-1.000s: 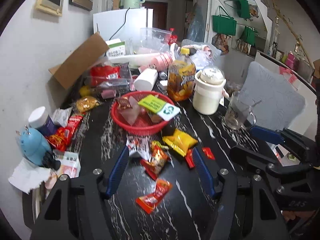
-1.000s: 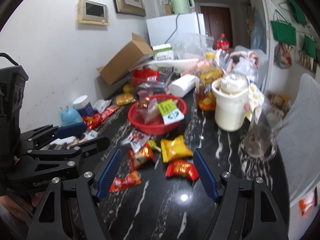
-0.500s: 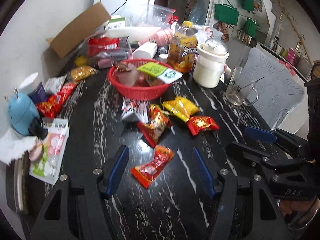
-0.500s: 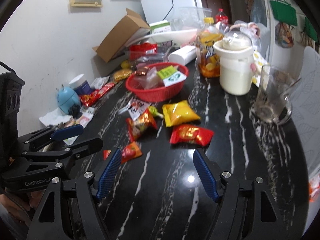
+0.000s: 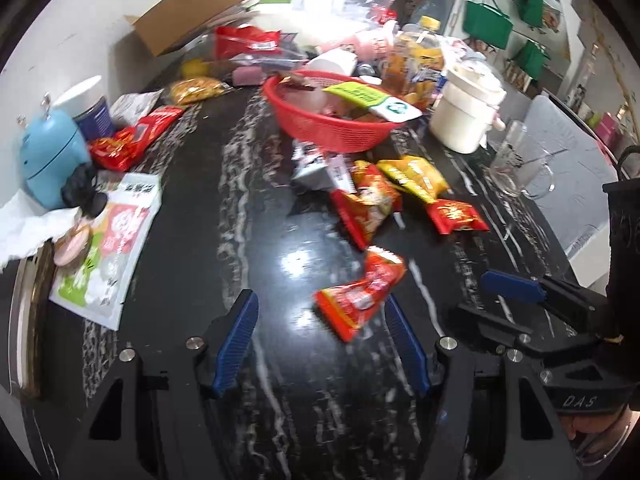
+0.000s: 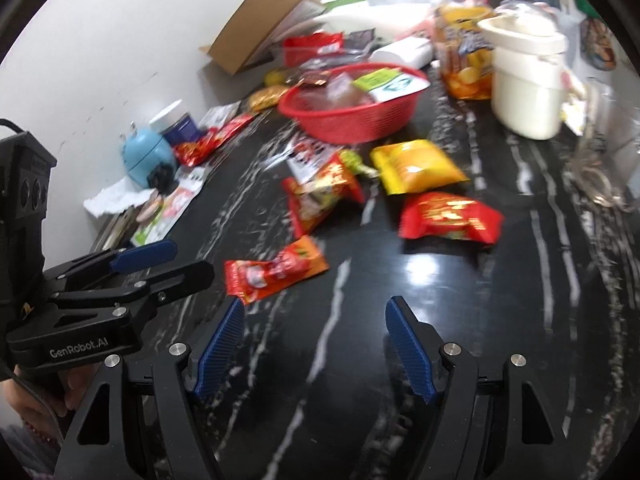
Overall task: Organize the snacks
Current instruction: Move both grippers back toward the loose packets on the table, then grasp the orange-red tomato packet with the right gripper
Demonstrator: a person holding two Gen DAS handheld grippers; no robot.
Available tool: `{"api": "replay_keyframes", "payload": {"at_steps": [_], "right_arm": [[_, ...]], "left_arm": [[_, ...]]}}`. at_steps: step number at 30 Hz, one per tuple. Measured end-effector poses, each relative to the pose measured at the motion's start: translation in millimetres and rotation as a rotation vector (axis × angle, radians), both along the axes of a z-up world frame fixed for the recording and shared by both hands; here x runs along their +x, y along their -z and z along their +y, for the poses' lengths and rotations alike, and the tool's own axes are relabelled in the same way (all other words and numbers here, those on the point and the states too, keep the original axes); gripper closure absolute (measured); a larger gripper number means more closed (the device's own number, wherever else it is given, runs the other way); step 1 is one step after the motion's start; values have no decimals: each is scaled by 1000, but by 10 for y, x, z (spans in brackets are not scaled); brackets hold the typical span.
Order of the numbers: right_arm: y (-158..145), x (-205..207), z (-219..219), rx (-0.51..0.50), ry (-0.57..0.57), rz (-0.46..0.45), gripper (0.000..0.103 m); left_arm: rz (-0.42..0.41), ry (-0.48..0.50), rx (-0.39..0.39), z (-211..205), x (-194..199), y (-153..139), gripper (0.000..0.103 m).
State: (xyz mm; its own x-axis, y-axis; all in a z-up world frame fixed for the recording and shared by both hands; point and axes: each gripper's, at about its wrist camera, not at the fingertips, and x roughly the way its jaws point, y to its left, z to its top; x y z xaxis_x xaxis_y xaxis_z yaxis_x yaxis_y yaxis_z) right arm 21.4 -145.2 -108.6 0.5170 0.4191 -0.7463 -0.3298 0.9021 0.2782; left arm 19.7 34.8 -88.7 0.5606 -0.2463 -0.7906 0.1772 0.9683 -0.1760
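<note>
Both hand-held grippers have come down toward the dark, white-veined surface (image 5: 248,208) since a second ago, so the loose snack packets now fill more of each view and the wall pictures have slid out at the top. Each left hand-held gripper (image 5: 320,332) and right hand-held gripper (image 6: 316,344) is released, blue pads standing apart with nothing between them. Seen from the right wrist, the left one's body reads "GenRobot.AI"; seen from the left wrist, the right one's body reads "DAS".

Loose on the surface lie an orange-red sachet (image 5: 362,294) just ahead of the left gripper's right pad, a red-and-orange packet (image 5: 366,206), a yellow packet (image 6: 416,166), a red packet with gold print (image 6: 450,216) and a white-and-silver packet (image 5: 320,168); their print is too blurred to read.

Beyond them the red basket (image 5: 332,130) holds a clear wrapper, a brown-wrapped piece and a green-and-white card with a round logo sticking over the rim. To its right stands a cream lidded jar (image 5: 466,114), then a glass mug (image 5: 516,162); what the mug holds I cannot tell. Behind sits a bottle with a yellow cap (image 5: 418,56) and yellow contents. Along the wall are a blue round gadget (image 5: 52,160), a white-lidded tub (image 5: 90,106), more red packets (image 5: 130,142) and an open cardboard box (image 5: 200,8).
</note>
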Motion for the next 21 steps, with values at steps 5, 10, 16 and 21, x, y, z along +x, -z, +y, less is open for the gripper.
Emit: {"api": "replay_keyframes", "payload": {"at_steps": [5,10,16,21], "right_arm": [[128,146,229,28,-59,47,34],[215,312,363,63,-75,99,37],[208,466,523,43,-59,95,37],[219,513,747,-54,-58,56,37]], "left_arm": [[-6,-39,22,197,-5,10,38],[-14,-83,36,378,-11,11,38],[-10,-126,16,551,8,34,38],[-21,-158,20,633,21,44,38]]}}
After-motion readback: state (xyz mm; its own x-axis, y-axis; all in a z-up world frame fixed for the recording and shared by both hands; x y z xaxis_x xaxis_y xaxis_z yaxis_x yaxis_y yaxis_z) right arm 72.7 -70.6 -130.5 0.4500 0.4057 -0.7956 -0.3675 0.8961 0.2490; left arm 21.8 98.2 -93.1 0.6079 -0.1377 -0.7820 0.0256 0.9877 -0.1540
